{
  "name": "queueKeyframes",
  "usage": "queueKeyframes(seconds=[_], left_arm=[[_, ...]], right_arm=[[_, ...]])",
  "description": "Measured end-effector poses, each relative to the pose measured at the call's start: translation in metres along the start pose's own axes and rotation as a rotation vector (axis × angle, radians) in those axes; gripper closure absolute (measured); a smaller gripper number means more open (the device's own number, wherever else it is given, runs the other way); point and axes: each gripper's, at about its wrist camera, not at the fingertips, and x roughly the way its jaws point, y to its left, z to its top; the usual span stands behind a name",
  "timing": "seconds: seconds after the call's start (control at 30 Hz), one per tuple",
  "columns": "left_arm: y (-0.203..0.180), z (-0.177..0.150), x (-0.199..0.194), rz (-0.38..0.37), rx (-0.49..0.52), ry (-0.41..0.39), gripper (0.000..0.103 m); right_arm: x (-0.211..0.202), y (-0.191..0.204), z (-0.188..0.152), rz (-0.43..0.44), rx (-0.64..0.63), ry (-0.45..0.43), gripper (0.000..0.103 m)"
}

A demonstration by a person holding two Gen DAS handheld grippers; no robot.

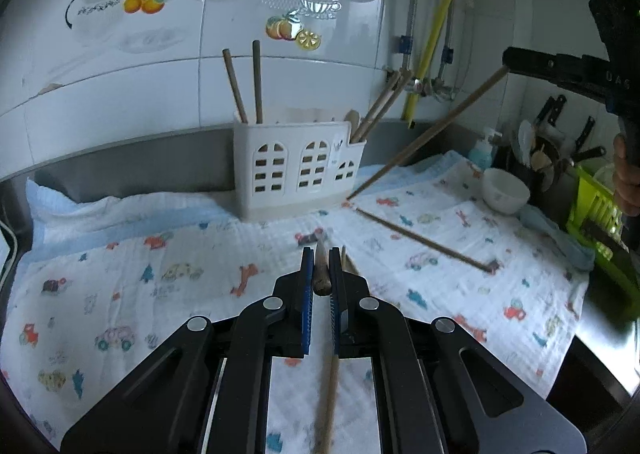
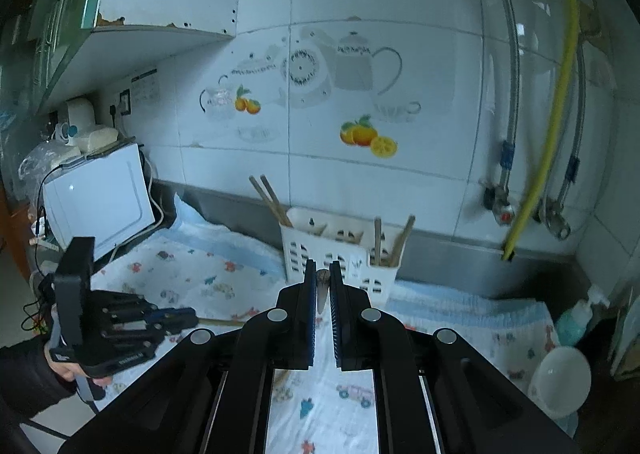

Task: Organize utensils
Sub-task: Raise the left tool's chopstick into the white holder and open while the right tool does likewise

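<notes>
Each gripper, left and right, is clamped on a chopstick, probably for the holder at centre frame.

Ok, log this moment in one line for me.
left claw: shut on chopstick | right claw: shut on chopstick | one chopstick on cloth | holder: partly filled

White bowl, soap bottle, yellow hose, perhaps a microwave, printed cloth.
</notes>
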Motion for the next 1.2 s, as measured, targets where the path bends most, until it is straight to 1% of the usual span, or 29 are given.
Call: queueKeyframes(seconds=[0.1,0.2,0.37,0.5,0.6,0.73,0.87,1.0,1.1,1.2], left_arm=[[0.000,0.012,0.002,-0.004,0.003,-0.011,0.097],[-0.002,0.035,0.001,-0.009,0.026,-0.030,0.097],[-0.001,0.068,0.003,-0.025,0.036,-0.040,0.097],[-0.007,0.091,0.005,-0.029,0.068,-0.049,0.097],[-0.010,0.103,0.005,-0.035,0.085,-0.061,0.097],[-0.014,0.127,0.001,-0.038,0.114,-0.100,0.097],[-0.014,0.156,-0.005,-0.030,0.128,-0.155,0.098],[-0.016,0.190,-0.010,-0.021,0.134,-0.223,0.098],[-0.016,0.213,-0.010,0.003,0.138,-0.271,0.098],[-0.014,0.228,-0.004,0.027,0.131,-0.295,0.098]], right_arm=[[-0.002,0.000,0.016,-0.002,-0.014,-0.023,0.097],[-0.006,-0.001,0.036,-0.018,-0.034,-0.051,0.097],[-0.005,-0.004,0.061,-0.051,-0.064,-0.070,0.097],[0.006,-0.013,0.080,-0.098,-0.076,-0.060,0.097],[0.022,-0.024,0.088,-0.125,-0.072,-0.034,0.097],[0.048,-0.036,0.091,-0.145,-0.063,0.023,0.097],[0.078,-0.048,0.087,-0.152,-0.046,0.083,0.097],[0.099,-0.056,0.080,-0.129,-0.019,0.120,0.097],[0.113,-0.060,0.073,-0.128,-0.010,0.143,0.097],[0.124,-0.066,0.067,-0.123,0.002,0.166,0.097]])
